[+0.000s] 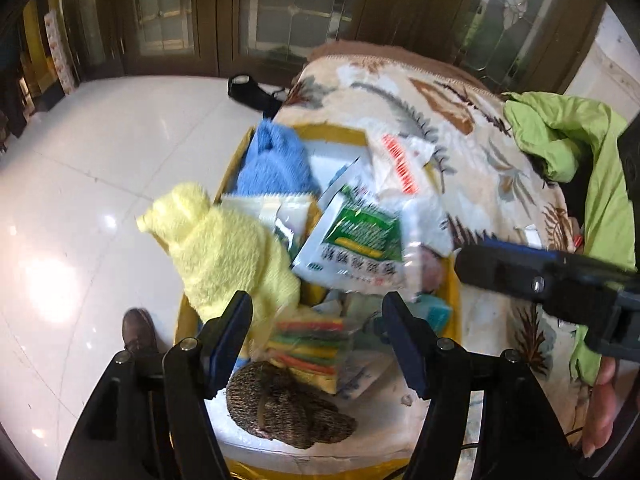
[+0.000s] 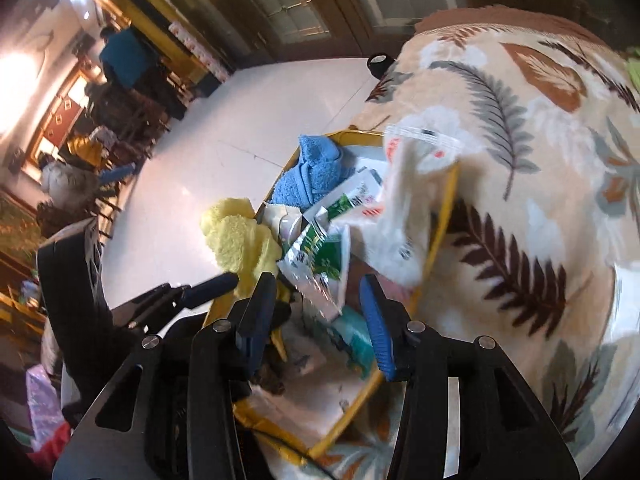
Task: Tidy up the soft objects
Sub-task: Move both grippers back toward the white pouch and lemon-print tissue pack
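The green-and-white packet (image 1: pixel 356 246) bore a row of dark Chinese characters, too blurred to read. Red lettering on the white bag (image 1: pixel 400 164) was, perhaps, print, likewise illegible.

A bed under a leaf-patterned blanket (image 1: pixel 432 92) carries a yellow-rimmed box (image 1: pixel 454 292) at its edge beside the tiled floor (image 1: pixel 100 168), and a green jacket (image 1: pixel 568 136).

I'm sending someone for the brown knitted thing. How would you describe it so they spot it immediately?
Find the leaf-patterned blanket, then the yellow-rimmed box against its edge. At the box's near end, on the white bottom, lies a brown knitted bundle: the only dark, coarse-textured item, unlike the fluffy yellow towel beside it.
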Available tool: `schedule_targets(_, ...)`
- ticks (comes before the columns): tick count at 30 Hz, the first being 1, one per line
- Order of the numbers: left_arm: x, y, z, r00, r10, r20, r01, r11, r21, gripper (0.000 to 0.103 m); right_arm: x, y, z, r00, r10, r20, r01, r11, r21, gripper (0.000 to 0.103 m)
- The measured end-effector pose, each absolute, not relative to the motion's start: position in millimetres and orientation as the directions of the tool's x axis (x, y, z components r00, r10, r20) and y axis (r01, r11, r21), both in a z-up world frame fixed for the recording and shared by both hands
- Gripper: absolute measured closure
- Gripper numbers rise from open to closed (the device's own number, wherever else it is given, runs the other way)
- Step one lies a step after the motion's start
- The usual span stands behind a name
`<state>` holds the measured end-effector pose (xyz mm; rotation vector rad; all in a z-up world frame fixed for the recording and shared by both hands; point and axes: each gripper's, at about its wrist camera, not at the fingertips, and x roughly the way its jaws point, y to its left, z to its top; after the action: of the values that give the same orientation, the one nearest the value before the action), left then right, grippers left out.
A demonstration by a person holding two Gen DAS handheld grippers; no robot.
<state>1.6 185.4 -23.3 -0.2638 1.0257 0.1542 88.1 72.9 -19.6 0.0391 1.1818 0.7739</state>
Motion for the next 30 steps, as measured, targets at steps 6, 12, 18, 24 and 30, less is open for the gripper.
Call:
schedule_targets(6,6.1,155.6,-7.4,0.543,0.016,-0.84,-0.198,0.974,-0.11,0.035,77.2,27.8,-13.2,0.191,0.559,-0.807,-0.474,0.772,0.423,0.059)
schedule_targets(12,14.3,118.9,2.7,0.564,0.003,-0.826,-0.139,0.986,-0.091,0.035,71.9,-17.5,-9.3,0.228,0.547,-0.806,-0.421,0.801,0.425,0.059)
schedule_targets(18,22.0,81.4,7.2,0.577,-0.006,-0.817,-0.084,0.994,-0.067,0.035,65.0,-65.3,-7.0,0.275,0.52,-0.809,-0.36,0.836,0.415,0.059)
schedule_targets(24,30.8,46.0,7.6,0.587,-0.019,-0.809,-0.036,0.998,-0.049,0.035,62.0,-111.8,-9.9,0.308,0.493,-0.814,-0.282,0.864,0.417,0.059)
schedule_targets(30,39.5,10.9,4.1,0.591,-0.022,-0.806,0.015,1.0,-0.016,0.035,58.3,-151.6,-11.0,0.344,0.468,-0.814,-0.213,0.883,0.418,0.059)
